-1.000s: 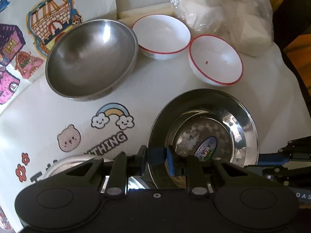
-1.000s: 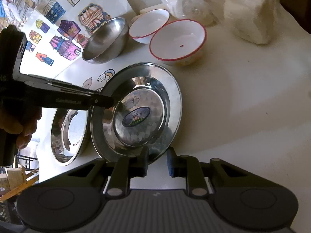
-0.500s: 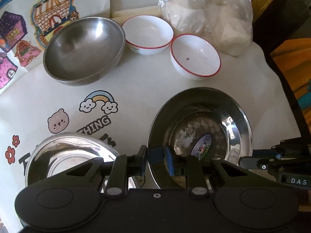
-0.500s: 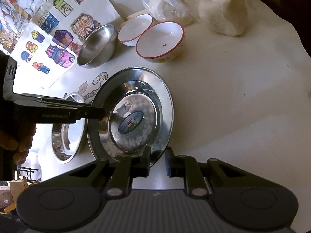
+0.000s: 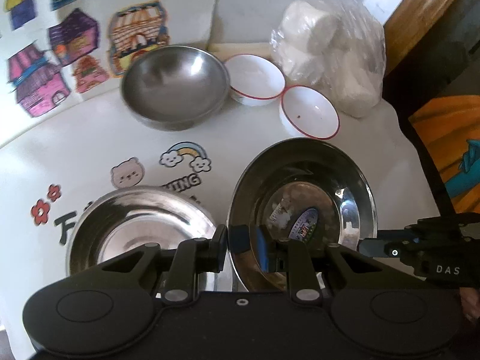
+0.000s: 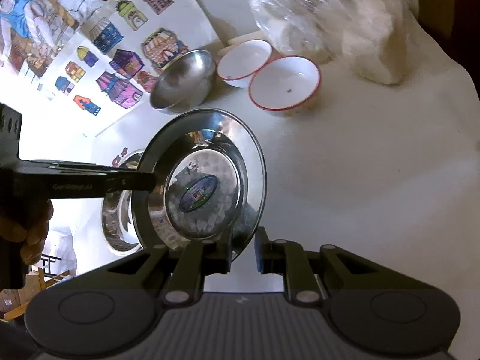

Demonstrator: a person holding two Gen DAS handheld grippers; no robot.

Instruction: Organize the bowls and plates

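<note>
A steel plate with a blue sticker (image 5: 303, 198) (image 6: 204, 186) is held in the air, tilted, by both grippers. My left gripper (image 5: 241, 243) is shut on its left rim. My right gripper (image 6: 243, 250) is shut on its opposite rim, and it shows at the right of the left wrist view (image 5: 420, 246). A second steel plate (image 5: 132, 228) (image 6: 117, 219) lies on the table below and to the left. A steel bowl (image 5: 174, 87) (image 6: 184, 81) and two red-rimmed white bowls (image 5: 255, 79) (image 5: 310, 111) stand behind.
A clear plastic bag of white lumps (image 5: 333, 57) sits at the back right. The white tablecloth (image 6: 375, 165) has cartoon prints, and house pictures (image 5: 39, 84) lie at the left. The table edge drops off at the right (image 5: 417, 156).
Both grippers have lifted the sticker plate higher, away from the table. The lower plate has come into fuller view beneath it.
</note>
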